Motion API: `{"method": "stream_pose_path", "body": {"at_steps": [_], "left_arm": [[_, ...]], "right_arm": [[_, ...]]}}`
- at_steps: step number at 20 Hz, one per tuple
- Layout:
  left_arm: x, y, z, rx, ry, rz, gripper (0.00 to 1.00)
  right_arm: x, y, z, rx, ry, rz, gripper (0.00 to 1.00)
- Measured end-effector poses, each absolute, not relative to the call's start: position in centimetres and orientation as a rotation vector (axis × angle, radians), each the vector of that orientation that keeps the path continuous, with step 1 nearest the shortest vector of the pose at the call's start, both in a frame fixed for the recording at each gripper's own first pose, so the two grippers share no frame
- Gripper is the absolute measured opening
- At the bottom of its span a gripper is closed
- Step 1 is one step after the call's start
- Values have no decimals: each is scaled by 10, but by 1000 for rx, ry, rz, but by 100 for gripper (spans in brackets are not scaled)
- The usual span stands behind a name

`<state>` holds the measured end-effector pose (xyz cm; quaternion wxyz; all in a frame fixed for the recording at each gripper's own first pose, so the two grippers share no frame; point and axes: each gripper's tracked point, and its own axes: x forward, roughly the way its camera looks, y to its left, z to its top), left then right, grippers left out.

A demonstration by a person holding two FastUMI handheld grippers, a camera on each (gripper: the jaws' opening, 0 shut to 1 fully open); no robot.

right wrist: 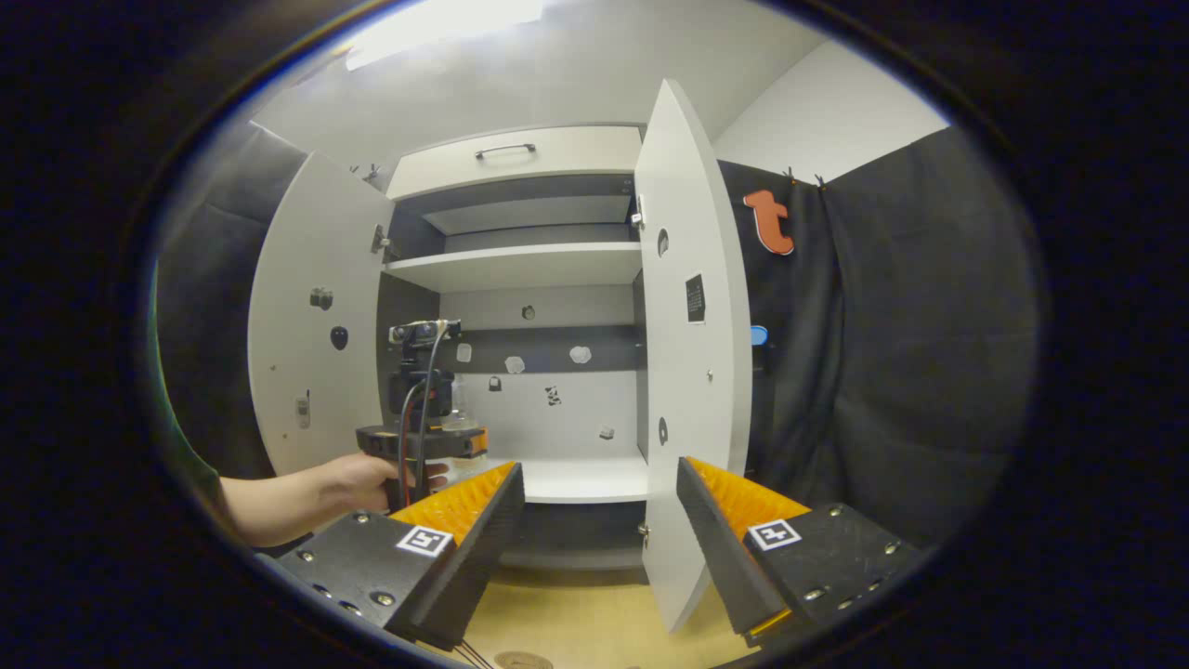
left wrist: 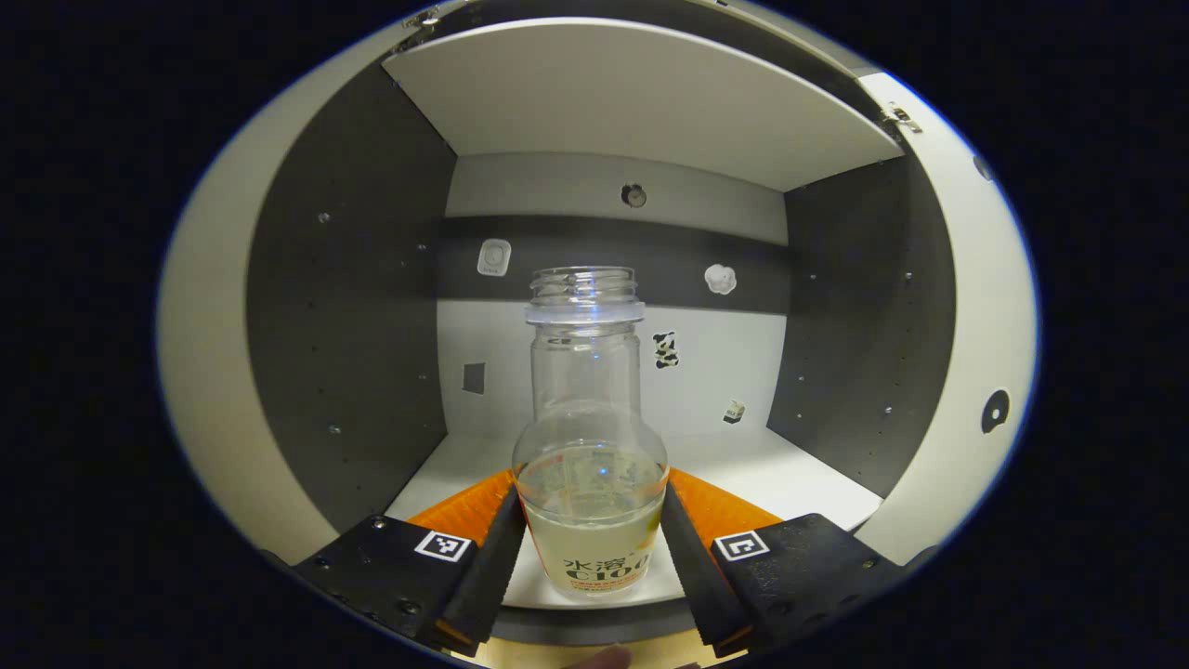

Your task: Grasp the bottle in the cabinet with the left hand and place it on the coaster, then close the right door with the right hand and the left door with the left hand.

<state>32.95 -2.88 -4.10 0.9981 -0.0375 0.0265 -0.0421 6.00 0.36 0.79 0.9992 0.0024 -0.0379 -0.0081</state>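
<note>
Your left gripper point(left wrist: 592, 548) pinches the bottle point(left wrist: 588, 437), both fingers against its lower body, just above the cabinet's white shelf point(left wrist: 790, 478). Your right gripper point(right wrist: 599, 530) is spread wide, empty, in front of the cabinet point(right wrist: 520, 269). Both doors stand open: left door point(right wrist: 311, 316), right door point(right wrist: 692, 372). Tan tabletop point(right wrist: 576, 623) below the cabinet.

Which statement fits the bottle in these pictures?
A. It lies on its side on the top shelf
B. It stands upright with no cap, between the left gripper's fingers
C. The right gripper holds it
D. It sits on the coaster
B: the bottle stands upright, its mouth open, between the left gripper's fingers inside the cabinet.
</note>
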Motion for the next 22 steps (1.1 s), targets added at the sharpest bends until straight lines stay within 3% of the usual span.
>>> {"method": "stream_pose_path", "body": {"at_steps": [9, 10, 11, 22], "left_arm": [[202, -38, -67, -59, 27, -125, 82], [189, -42, -78, -46, 37, -133, 81], [176, -46, -92, -30, 49, -140, 81], [93, -115, -243, -8, 124, -258, 81]], "right_arm": [[19, 7, -1, 24, -58, 32, 100], [17, 8, -5, 28, -48, 38, 96], [14, 9, -7, 30, -43, 44, 100], [6, -9, -16, 62, -29, 46, 100]]}}
